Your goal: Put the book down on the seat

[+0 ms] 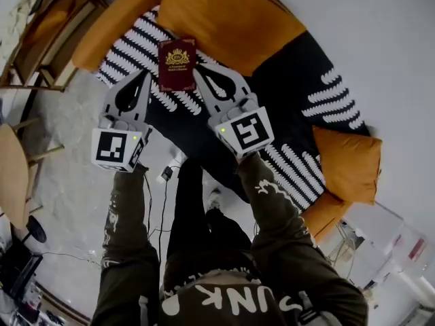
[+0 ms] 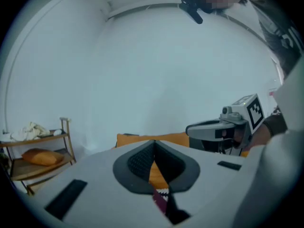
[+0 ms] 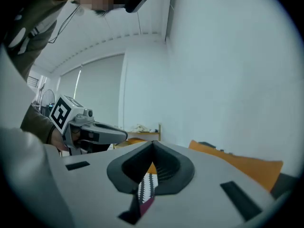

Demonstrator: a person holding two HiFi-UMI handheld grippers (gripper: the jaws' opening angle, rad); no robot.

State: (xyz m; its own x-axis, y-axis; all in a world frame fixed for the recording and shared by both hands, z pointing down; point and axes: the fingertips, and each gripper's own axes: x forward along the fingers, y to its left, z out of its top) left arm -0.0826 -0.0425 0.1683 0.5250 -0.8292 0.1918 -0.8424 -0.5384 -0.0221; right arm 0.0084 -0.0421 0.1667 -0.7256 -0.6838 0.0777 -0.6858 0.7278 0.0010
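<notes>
Both ribbed jaws pinch a thin rectangular maroon book [image 1: 177, 64] over striped seat [image 1: 129, 49]

Soft, even room light, no hard shadows.
The head view is bright and fairly sharp, gold print crisp on the book [image 1: 177, 64] at upper centre. Both gripper views bow strongly, look bluish, blacken at the corners and blur in the near foreground.

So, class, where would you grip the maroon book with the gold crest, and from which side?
Probably by its near short edge, coming from the person's side: the maroon book with the gold crest shows cover-up over the black-and-white striped seat, that edge faces the person, and the orange cushion crowds the far edge.
</notes>
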